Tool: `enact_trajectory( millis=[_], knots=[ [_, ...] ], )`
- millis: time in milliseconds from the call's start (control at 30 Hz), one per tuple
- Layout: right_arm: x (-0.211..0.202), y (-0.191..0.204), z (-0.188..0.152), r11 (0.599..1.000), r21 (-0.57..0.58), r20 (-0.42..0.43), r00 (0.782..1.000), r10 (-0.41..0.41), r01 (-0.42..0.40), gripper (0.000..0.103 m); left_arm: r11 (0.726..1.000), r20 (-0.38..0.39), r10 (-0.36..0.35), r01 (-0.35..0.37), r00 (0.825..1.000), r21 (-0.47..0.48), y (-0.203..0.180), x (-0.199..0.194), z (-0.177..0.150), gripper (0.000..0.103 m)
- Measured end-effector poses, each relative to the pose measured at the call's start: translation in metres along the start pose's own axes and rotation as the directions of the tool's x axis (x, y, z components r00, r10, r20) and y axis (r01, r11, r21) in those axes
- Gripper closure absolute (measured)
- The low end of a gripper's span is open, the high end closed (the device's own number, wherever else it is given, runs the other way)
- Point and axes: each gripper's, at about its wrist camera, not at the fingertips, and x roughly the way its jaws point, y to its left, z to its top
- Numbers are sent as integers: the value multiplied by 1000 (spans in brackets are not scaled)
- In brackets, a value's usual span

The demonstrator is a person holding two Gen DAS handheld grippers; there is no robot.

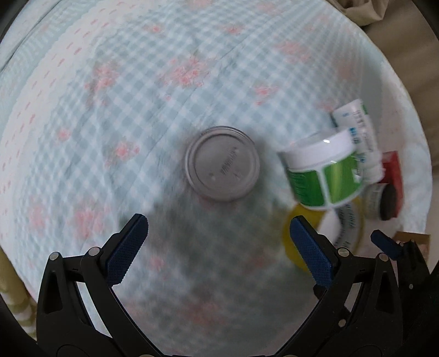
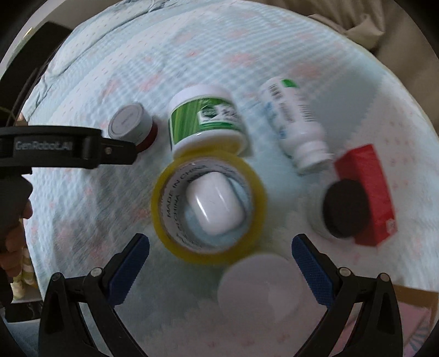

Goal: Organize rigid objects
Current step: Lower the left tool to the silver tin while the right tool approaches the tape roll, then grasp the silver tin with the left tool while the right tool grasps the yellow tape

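Checked bedcover [image 2: 82, 90], white case [image 2: 215, 204] inside yellow tape roll [image 2: 164, 217], both grippers' jaws apart, empty.

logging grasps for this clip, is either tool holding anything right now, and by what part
Nothing is held. The left tool is open above the grey-lidded jar, not touching it. The right tool is open too, with the tape roll lying free ahead.

A pale blue checked cloth [image 1: 153, 90] with faded pink flowers covered the surface — beige fabric [image 2: 356, 19] bunched beyond its far edge.
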Motion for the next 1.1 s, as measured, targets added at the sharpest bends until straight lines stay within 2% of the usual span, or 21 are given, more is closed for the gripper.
enact_trajectory(
  millis=[300,400,433,533,567,900,967,1100],
  knots=[
    [33,7,16,1000,15,-16,1000,-2,2,0,994,55,41,-46,998,94,-13,34,23,7],
    [38,7,22,1000,27,-17,1000,-12,13,0,988,85,71,-82,994,130,-25,40,31,21],
    [39,7,24,1000,27,-14,1000,-16,17,0,985,96,78,-92,992,143,-29,43,34,31],
    [40,4,30,998,48,-20,999,-33,34,5,978,134,82,-106,988,181,-45,47,38,50],
    [40,4,31,998,49,-22,999,-38,39,5,976,145,85,-112,986,189,-50,48,39,53],
    [40,11,36,995,69,-7,997,-76,77,6,973,165,70,-104,984,208,-53,44,37,53],
    [31,11,35,994,80,7,997,-81,80,6,972,168,67,-102,984,211,-35,30,28,53],
    [15,11,34,991,104,28,996,-86,82,6,970,192,58,-101,980,223,-34,-1,10,53]
  ],
)
